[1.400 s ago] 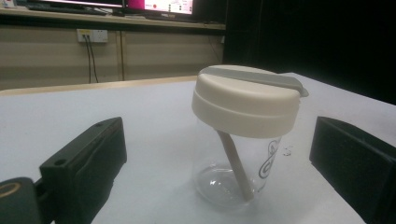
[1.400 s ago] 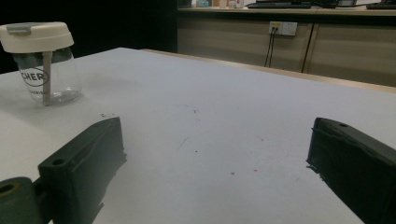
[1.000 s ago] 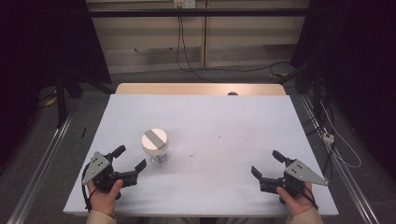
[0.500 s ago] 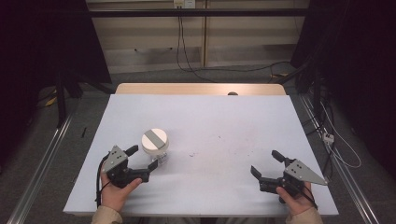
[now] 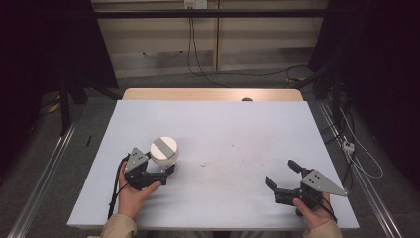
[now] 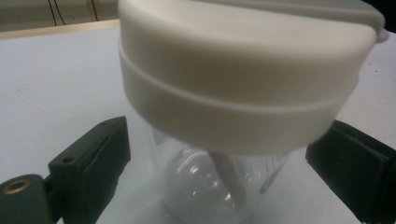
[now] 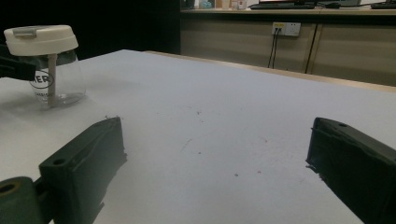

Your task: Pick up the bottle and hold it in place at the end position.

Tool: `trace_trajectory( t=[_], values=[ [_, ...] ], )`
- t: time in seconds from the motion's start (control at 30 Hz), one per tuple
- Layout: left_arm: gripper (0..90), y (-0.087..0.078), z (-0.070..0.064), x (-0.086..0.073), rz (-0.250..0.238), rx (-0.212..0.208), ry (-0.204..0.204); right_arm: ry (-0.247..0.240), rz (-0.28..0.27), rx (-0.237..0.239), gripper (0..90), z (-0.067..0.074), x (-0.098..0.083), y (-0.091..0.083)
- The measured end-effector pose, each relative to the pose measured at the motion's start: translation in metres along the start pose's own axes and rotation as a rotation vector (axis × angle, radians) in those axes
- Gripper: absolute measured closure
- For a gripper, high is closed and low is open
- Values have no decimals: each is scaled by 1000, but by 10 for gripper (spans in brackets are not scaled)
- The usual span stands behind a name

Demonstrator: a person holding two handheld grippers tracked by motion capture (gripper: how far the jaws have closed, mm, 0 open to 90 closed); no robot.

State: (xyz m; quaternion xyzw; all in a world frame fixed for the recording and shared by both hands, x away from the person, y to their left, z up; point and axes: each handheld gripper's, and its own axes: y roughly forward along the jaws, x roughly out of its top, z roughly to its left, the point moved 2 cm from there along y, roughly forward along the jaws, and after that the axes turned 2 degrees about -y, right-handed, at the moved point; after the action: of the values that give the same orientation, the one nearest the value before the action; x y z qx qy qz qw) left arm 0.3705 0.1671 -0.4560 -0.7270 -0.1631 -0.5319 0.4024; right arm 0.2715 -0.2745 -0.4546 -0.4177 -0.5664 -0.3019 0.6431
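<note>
Standing upright on the white table [image 5: 237, 129], the clear jar [image 6: 210, 186] sits between the left gripper [image 5: 166, 171]'s closing jaws, gaps visible; the right gripper [image 5: 281, 175] gapes wide, well apart.

The high view looks forward and down from above the person's side of the pale grey rectangular worktop [image 5: 247, 139], taking in its whole surface and the floor and cabinets behind. The left gripper view rides low on the left hand-held gripper [image 5: 153, 171] and faces, from very close, the clear plastic jar with a cream screw lid [image 6: 243, 84]. The right gripper view sits just above the worktop [image 7: 224, 116] on the right hand-held gripper [image 5: 283, 178], facing level across it. All three views share the jar [image 7: 46, 65], which stands far off at the left in the right gripper view.
</note>
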Motion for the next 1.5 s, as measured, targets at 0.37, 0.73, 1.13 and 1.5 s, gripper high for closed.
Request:
trace_trajectory(
  t=[0.37,0.73,1.13,1.5],
  values=[
    [91,15,1,1,-36,-6,-2,-5,6,12,38,1,0,3],
    [131,20,-1,2,-97,-22,-7,-3,2,12,42,0,0,3],
    [177,21,3,3,-132,-15,-30,-6,1,14,42,0,0,3],
    [183,15,1,9,-203,-16,-23,-5,0,15,46,0,1,2]
  ],
)
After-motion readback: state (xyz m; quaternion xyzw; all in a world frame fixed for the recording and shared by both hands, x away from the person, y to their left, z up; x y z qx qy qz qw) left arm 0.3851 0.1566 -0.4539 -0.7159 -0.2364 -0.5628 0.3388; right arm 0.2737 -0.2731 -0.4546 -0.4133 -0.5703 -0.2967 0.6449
